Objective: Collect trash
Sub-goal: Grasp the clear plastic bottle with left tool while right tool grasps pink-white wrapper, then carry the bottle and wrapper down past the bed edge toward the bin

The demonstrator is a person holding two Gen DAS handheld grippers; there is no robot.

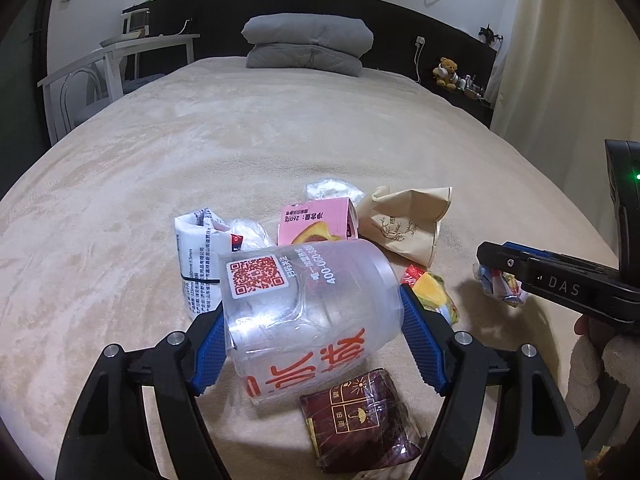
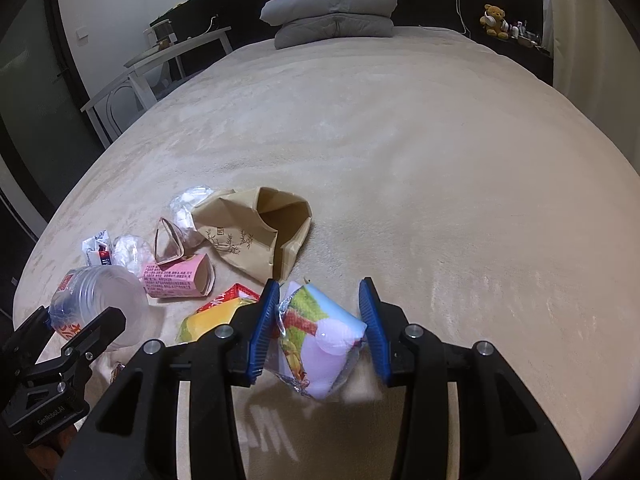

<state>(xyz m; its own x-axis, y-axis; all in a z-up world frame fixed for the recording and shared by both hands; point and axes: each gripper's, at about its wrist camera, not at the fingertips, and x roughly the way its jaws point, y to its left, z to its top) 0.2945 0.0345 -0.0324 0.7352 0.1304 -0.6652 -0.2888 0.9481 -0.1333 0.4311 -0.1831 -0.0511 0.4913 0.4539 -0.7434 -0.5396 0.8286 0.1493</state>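
My left gripper (image 1: 312, 320) is shut on a clear plastic bottle (image 1: 308, 312) with red characters, held above the beige bed (image 1: 280, 140). My right gripper (image 2: 320, 328) is shut on a colourful snack wrapper (image 2: 320, 340), held above the bed; it also shows in the left wrist view (image 1: 500, 284). On the bed lie a brown paper bag (image 2: 256, 232), a pink carton (image 2: 180, 276), a yellow-red packet (image 2: 216, 312), a white printed carton (image 1: 198, 248), a dark red wrapper (image 1: 356, 416) and crumpled clear plastic (image 2: 188, 204).
Folded grey bedding (image 1: 308, 46) lies at the head of the bed. A white table and chair (image 1: 116, 68) stand at the left. A shelf with a teddy bear (image 1: 446, 72) is at the right, by a curtain (image 1: 560, 60).
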